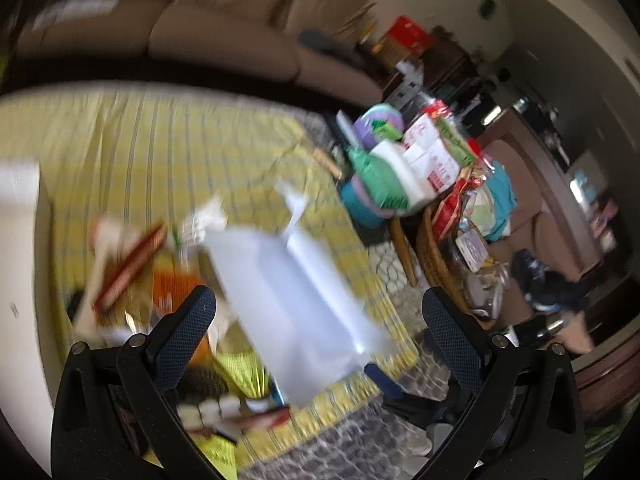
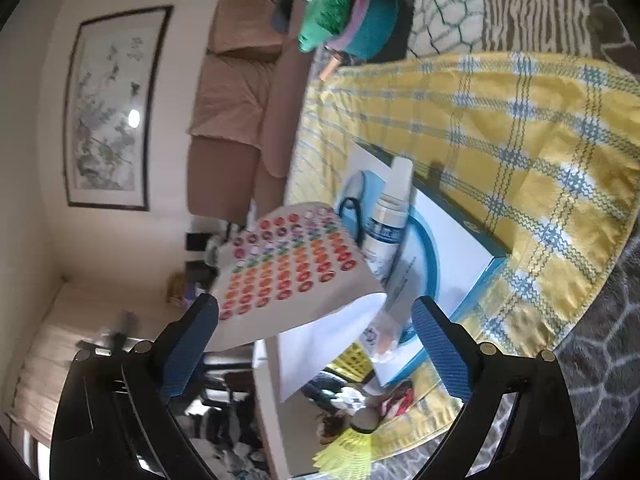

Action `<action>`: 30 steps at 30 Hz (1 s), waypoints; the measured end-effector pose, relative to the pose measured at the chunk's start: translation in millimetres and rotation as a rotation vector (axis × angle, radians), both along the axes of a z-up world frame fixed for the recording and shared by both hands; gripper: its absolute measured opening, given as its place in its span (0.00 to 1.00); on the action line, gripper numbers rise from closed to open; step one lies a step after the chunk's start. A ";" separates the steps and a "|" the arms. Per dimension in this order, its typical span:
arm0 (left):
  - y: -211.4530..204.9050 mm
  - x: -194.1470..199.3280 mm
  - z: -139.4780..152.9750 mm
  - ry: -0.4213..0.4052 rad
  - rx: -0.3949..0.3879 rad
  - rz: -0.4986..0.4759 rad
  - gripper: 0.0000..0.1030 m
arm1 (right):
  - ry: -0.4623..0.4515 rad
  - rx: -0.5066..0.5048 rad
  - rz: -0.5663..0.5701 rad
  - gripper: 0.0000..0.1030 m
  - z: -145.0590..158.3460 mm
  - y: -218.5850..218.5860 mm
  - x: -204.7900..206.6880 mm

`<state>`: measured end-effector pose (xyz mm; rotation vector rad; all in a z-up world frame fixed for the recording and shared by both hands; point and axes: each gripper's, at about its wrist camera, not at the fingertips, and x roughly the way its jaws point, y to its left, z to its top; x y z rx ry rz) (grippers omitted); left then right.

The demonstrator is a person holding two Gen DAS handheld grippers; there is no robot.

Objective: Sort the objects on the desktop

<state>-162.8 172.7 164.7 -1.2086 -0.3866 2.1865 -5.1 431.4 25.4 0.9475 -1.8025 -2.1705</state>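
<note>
A curled sheet of coloured ring stickers point(image 2: 292, 264) hangs in the air between the wide-open fingers of my right gripper point(image 2: 316, 344); no pad visibly presses on it. From the left wrist it shows as a blurred white sheet point(image 1: 296, 304) in front of my open left gripper point(image 1: 320, 340), which holds nothing. A blue fingertip point(image 1: 376, 372) of the right gripper shows at the sheet's lower corner. Under the sheet lie a white bottle point(image 2: 388, 224) and a black loop point(image 2: 352, 216) on a white and blue box point(image 2: 452, 240). A yellow-green shuttlecock point(image 2: 348, 452) lies nearest.
The yellow checked tablecloth point(image 2: 520, 128) covers the table. A red stick point(image 1: 132, 264), an orange pack point(image 1: 176, 284) and small clutter lie at the left, by a white box point(image 1: 20, 240). A brown sofa point(image 1: 224, 32) stands behind; a wicker basket point(image 1: 436, 264) of goods stands right.
</note>
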 end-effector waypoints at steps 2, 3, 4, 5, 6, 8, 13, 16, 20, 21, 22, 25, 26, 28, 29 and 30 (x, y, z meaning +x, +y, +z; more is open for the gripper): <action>17.0 1.7 9.0 0.045 -0.022 -0.051 1.00 | -0.025 -0.004 0.008 0.86 -7.1 -2.5 -3.0; 23.9 0.0 12.4 0.045 -0.024 -0.073 1.00 | -0.032 -0.009 0.010 0.84 -9.7 -4.6 -2.9; 31.4 -0.8 13.9 0.043 -0.018 -0.098 1.00 | -0.035 -0.016 0.011 0.79 -12.7 -5.0 -2.8; 39.4 -2.7 14.1 0.034 -0.005 -0.123 1.00 | -0.036 -0.020 0.015 0.74 -13.3 -5.7 -3.0; 46.9 -5.1 12.2 0.017 0.012 -0.150 1.00 | -0.032 -0.020 0.022 0.71 -14.5 -6.3 -2.4; 59.3 -10.7 3.1 -0.034 0.021 -0.186 1.00 | -0.027 -0.012 0.030 0.60 -14.4 -7.4 -4.6; 60.3 -18.9 -34.3 -0.151 -0.073 -0.172 1.00 | 0.023 0.003 0.052 0.56 -1.7 -11.9 -4.2; 44.2 -14.6 -54.6 -0.201 -0.085 -0.157 1.00 | 0.050 0.004 0.074 0.55 5.4 -17.8 -5.6; 30.4 0.2 -71.5 -0.195 -0.142 -0.174 1.00 | 0.066 0.035 0.089 0.50 15.1 -24.1 -7.6; 29.0 4.8 -75.2 -0.186 -0.169 -0.189 1.00 | 0.069 0.037 0.088 0.48 15.4 -24.8 -7.0; 27.0 7.7 -77.2 -0.175 -0.198 -0.200 1.00 | 0.075 0.030 0.090 0.42 14.9 -25.8 -6.5; 27.2 19.5 -82.1 -0.130 -0.317 -0.226 1.00 | 0.091 0.022 0.103 0.31 15.6 -27.5 -8.4; 28.3 22.9 -82.6 -0.120 -0.341 -0.232 1.00 | 0.099 0.027 0.108 0.26 17.8 -28.7 -8.6; 29.5 32.3 -81.8 -0.079 -0.404 -0.245 1.00 | 0.113 0.057 0.109 0.23 23.2 -31.7 -8.5; 29.4 37.9 -79.5 -0.045 -0.438 -0.248 1.00 | 0.112 0.072 0.107 0.20 25.1 -33.4 -8.9; 29.7 45.2 -76.2 0.002 -0.476 -0.251 1.00 | 0.109 0.082 0.107 0.19 25.6 -34.4 -8.9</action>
